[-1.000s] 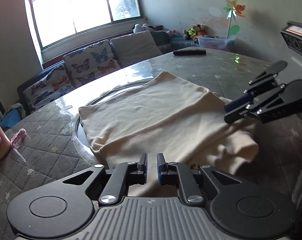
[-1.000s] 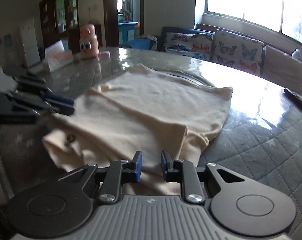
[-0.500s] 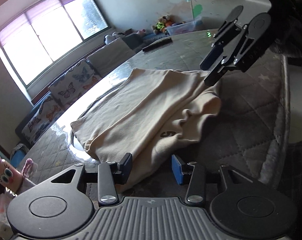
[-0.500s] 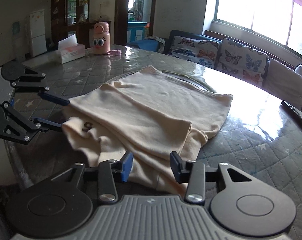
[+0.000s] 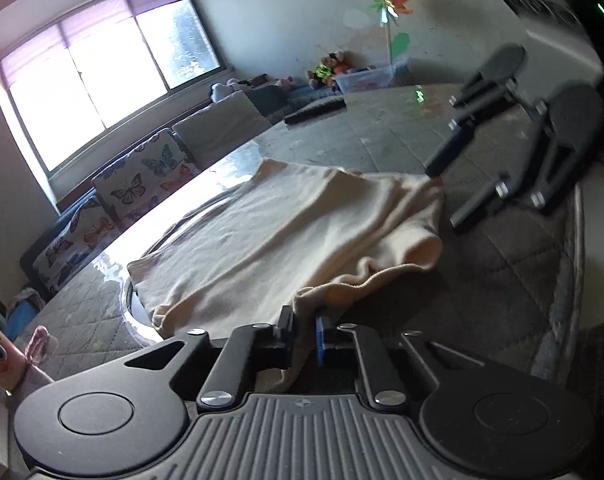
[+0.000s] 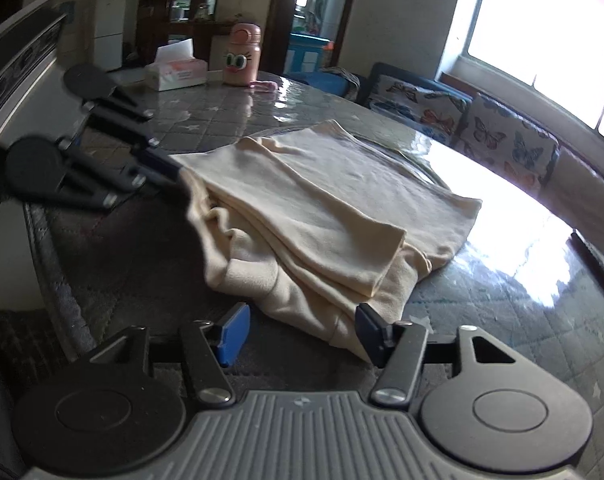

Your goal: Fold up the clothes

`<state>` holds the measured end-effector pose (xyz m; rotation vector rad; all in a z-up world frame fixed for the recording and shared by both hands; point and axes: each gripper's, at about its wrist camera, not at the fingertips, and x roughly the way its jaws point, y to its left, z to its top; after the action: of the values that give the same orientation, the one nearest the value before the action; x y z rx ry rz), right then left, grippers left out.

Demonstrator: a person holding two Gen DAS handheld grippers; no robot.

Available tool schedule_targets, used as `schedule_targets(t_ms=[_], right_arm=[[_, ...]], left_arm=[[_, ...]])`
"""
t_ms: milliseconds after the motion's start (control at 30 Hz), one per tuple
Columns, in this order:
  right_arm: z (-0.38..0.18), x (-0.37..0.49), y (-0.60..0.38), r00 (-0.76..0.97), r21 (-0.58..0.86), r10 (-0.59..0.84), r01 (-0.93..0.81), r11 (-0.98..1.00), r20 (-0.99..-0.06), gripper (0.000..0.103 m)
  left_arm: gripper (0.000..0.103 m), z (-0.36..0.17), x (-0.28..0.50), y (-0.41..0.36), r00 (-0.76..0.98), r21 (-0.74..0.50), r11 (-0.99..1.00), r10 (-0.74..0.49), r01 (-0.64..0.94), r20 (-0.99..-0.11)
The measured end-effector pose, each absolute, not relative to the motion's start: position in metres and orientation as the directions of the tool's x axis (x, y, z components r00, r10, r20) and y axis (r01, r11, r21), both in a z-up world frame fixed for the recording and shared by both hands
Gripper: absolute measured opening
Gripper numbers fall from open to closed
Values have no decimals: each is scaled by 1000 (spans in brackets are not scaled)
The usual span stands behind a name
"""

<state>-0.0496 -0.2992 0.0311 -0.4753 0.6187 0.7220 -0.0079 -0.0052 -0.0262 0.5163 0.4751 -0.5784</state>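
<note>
A cream garment (image 5: 302,232) lies partly folded on the round quilted table (image 5: 502,280); it also shows in the right wrist view (image 6: 322,208). My left gripper (image 5: 304,334) is shut on the garment's near corner and lifts that edge slightly; it appears at the left of the right wrist view (image 6: 177,172), still on the cloth. My right gripper (image 6: 297,330) is open, its blue pads straddling the garment's near hem; it appears in the left wrist view (image 5: 446,196), jaws apart beside the cloth's far corner.
A pink cartoon bottle (image 6: 241,56) and a tissue box (image 6: 177,70) stand at the far side of the table. A dark remote (image 5: 316,110) lies near the sofa-side edge. A butterfly-cushioned sofa (image 5: 137,184) sits under the window.
My left gripper, open half a second ago, has closed on the garment's corner. My right gripper has opened wider and sits at the near hem.
</note>
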Motion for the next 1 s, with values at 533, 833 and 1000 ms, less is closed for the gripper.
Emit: schedule_targets(t_ms=[533, 833, 1000], right_arm=[[22, 1, -277, 550, -177, 506, -773, 609, -664, 28], [39, 24, -285, 527, -17, 536, -723, 690, -660, 9], [50, 32, -284, 546, -2, 545, -708, 706, -636, 9]], left_arm=[[12, -6, 44, 4, 728, 187, 791, -406, 583, -553], [34, -21, 17, 8, 733, 251, 769, -375, 588, -568], [38, -33, 8, 8, 748, 313, 752, -340, 580, -570]])
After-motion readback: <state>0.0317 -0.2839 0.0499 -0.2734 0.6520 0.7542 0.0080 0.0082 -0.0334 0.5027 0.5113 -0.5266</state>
